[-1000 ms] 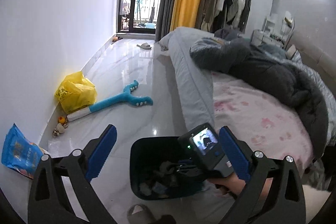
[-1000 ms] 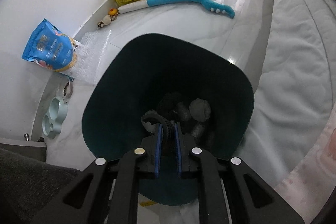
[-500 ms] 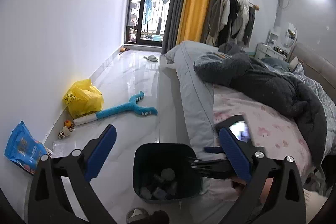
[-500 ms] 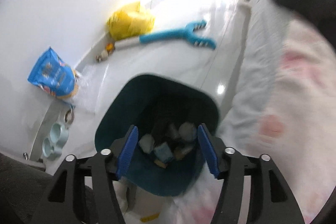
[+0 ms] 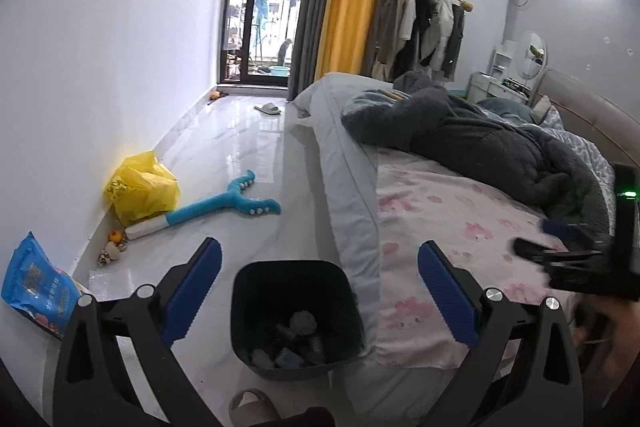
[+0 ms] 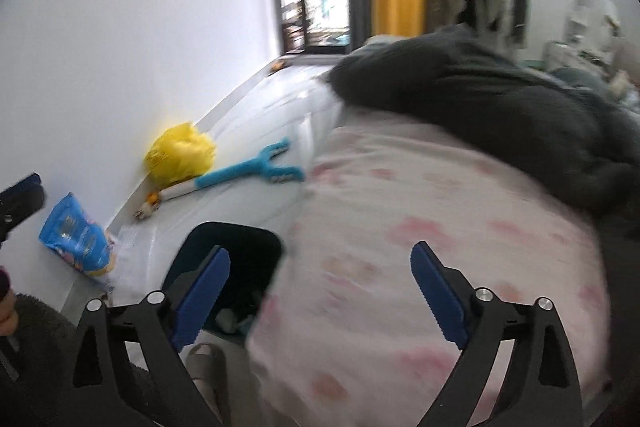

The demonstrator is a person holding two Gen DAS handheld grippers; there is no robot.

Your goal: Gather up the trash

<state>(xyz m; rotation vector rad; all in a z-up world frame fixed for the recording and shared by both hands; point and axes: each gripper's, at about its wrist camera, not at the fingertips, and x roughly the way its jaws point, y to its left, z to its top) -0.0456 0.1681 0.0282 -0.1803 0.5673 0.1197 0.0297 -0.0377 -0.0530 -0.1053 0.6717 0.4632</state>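
Left wrist view: left gripper (image 5: 319, 281) wide, nothing btwn jaws, aimed down at the dark bin (image 5: 297, 315) on the floor beside the bed (image 5: 452, 223); scraps already inside. Blue packet (image 5: 34, 285) lies by the wall, off to its left, long axis roughly upright against the wall.

Right wrist view: right gripper (image 6: 320, 291) opening, empty, over the bedspread; blue packet (image 6: 76, 239) far left, so left hand looks nearer.

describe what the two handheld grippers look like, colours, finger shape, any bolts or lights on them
Both match: the left gripper and right gripper have black angular frames with triangular cut-outs and silver round bolt heads at the joints. Each finger carries a long blue pad with a saw-toothed inner edge. Seen from the left wrist view, the right gripper's black body shows a small green light.
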